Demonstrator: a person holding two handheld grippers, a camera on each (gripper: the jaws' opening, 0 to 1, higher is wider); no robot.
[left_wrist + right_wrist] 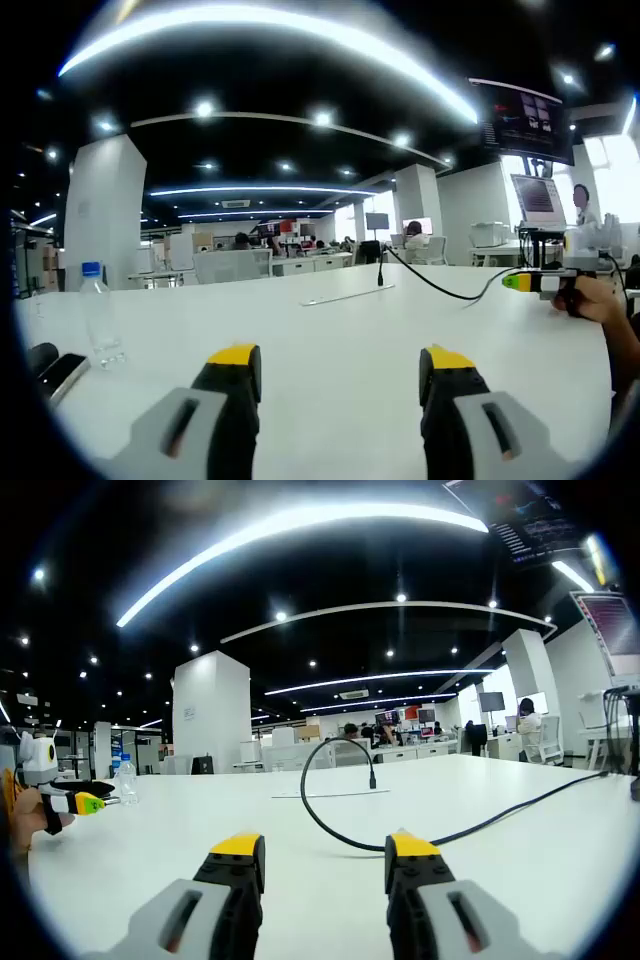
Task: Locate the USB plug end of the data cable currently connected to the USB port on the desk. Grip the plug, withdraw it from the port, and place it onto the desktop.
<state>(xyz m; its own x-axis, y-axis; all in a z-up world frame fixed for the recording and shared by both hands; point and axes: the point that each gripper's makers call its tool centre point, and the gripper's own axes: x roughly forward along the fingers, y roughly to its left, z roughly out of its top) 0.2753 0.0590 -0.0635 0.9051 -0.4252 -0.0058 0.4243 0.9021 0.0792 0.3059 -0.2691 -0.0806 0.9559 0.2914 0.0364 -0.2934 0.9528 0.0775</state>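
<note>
A black data cable [440, 290] runs over the white desk [300, 340]. Its plug [380, 273] stands upright in a port at the far middle of the desk. In the right gripper view the cable [318, 825] arches up from the plug [372, 777], loops down and trails off to the right. My left gripper [340, 360] is open, well short of the plug, with nothing between its yellow-tipped jaws. My right gripper [325, 848] is open too, with the cable loop lying just beyond its jaws. Each gripper, hand-held, also appears in the other's view: the right gripper [540, 282], the left gripper [80, 802].
A clear water bottle [100, 318] with a blue cap stands at the desk's left, with dark flat objects [52, 368] near it. A thin flat strip [345, 295] lies on the desk by the port. Monitors [538, 200] stand at the far right. Office desks and people lie beyond.
</note>
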